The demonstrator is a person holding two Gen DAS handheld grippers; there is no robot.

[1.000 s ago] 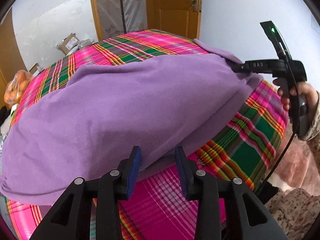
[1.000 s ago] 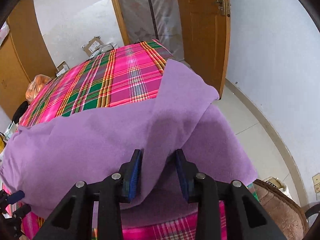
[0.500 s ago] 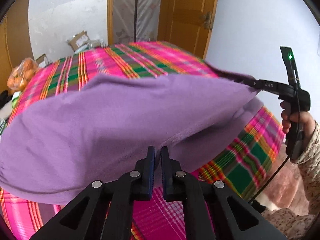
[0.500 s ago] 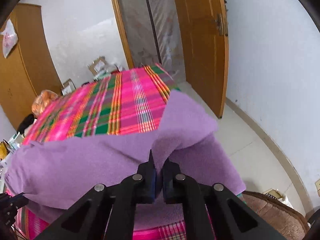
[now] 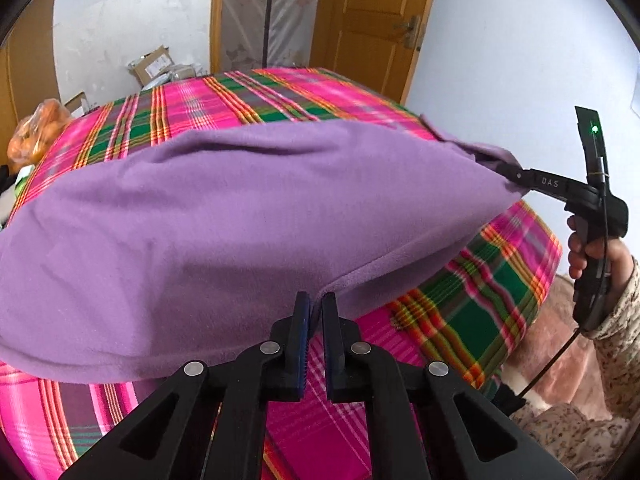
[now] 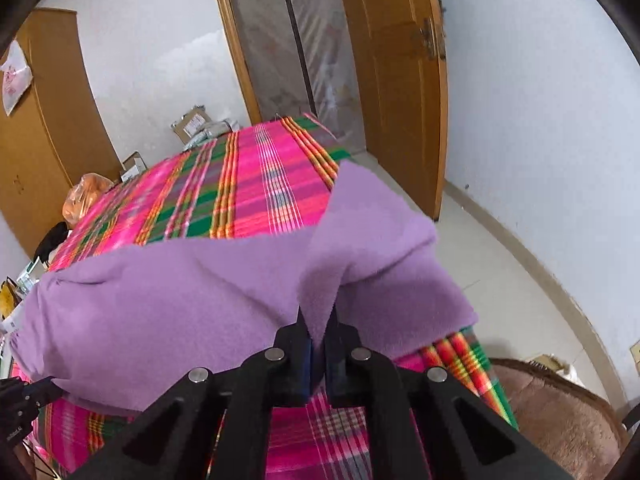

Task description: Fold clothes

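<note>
Both tongs have a pinch on the near hem of the purple garment (image 5: 240,216), which lies spread across the bed (image 5: 248,92) with its plaid cover. The left tongs (image 5: 316,312) are closed nearly to touching, with the edge of the fabric coming down into the narrow gap at their tips. In its own view, the right tongs (image 6: 318,328) are clamped just as tightly on a raised peak of the same cloth; seen from the left view, the right tongs (image 5: 508,168) grip a bunched corner off to the right, with the person's hand (image 5: 592,252) on the handle below.

The step in hand looks like lifting this near edge to carry it forward over the rest of the garment. To do it well, the two tongs should rise together and stay level, keeping the hem between them taut so it does not sag in the middle. They should then travel straight ahead and lay the edge down parallel to the far one. The grip on the left is shallow, so a jerk may pull the cloth free.

The garment is a soft, fleecy, plain lilac cloth, thick enough to hold rounded folds. Ahead of the left tongs it billows in a broad smooth dome; ahead of the right tongs one flap is already doubled over, making a second layer.
</note>
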